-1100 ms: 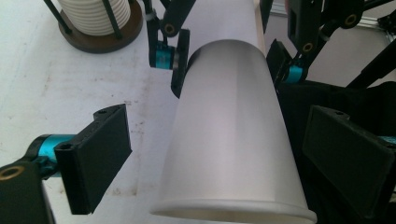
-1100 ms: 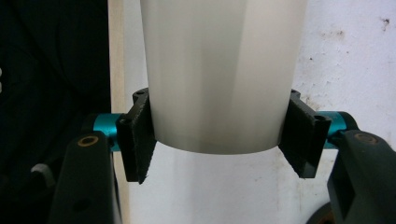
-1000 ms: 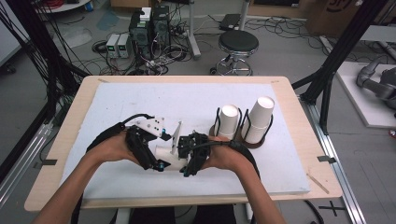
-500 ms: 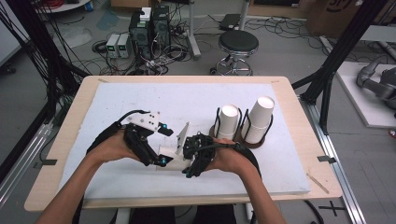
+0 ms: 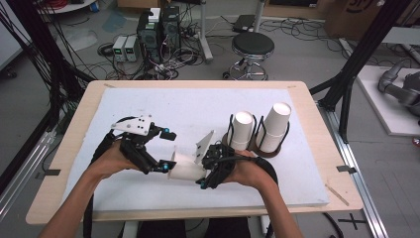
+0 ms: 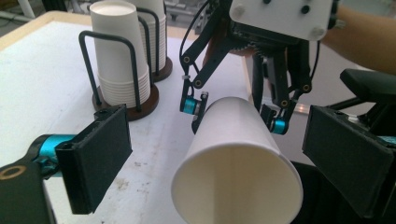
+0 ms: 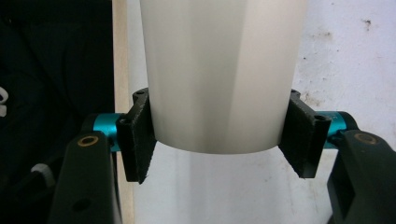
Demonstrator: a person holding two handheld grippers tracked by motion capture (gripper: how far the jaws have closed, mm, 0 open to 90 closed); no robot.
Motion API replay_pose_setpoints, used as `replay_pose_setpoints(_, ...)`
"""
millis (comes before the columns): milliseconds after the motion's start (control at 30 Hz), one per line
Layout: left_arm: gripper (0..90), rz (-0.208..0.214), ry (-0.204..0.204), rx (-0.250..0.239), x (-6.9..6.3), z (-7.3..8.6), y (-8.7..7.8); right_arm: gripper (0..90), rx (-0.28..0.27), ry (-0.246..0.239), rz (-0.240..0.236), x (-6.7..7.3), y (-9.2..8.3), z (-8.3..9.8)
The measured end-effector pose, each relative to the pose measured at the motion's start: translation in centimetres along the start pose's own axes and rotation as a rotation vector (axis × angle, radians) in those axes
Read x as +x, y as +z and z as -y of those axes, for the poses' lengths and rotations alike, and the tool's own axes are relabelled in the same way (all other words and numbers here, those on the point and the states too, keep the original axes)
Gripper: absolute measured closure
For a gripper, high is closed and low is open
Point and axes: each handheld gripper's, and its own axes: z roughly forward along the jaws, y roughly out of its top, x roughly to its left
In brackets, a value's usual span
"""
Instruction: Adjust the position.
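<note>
One white paper cup [image 6: 236, 154] is gripped near its base by the right tool [image 6: 236, 116]; the left tool [image 6: 219, 163], now raised, is spread open around its rim, suggesting a handover.

stool [image 5: 253, 46] on floor behind table | computer towers [image 5: 159, 26] | cables [image 5: 163, 67]

On the white mat [image 5: 198, 106], the sector from 9 through 12 o'clock stands open for passage. At 2 o'clock two wire cup holders [image 5: 257, 144] with cup stacks [image 5: 275, 126] block the way. At 6 o'clock the left gripper [image 5: 166, 166], right gripper [image 5: 204, 171] and a sideways paper cup [image 5: 185, 171] between them obstruct the near edge.
</note>
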Motion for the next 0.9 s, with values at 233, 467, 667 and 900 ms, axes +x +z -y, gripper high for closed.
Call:
replay_pose_setpoints(233,7.9,-0.01,-0.006,-0.036,-0.2,1.6,-0.3,36.7,-0.09,0.032,0.002,-0.1,0.0,1.5)
replay_pose_setpoints(467,8.0,-0.02,-0.023,-0.076,-0.2,2.7,-0.7,36.7,-0.158,0.07,0.006,0.1,0.4,2.7)
replay_pose_setpoints(667,8.0,-0.017,-0.026,-0.083,-0.2,3.1,-0.6,36.6,-0.211,0.085,0.024,0.3,0.5,3.2)
replay_pose_setpoints(900,8.0,-0.014,-0.024,-0.083,-0.4,3.4,-0.6,36.6,-0.278,0.1,0.025,0.2,0.9,3.7)
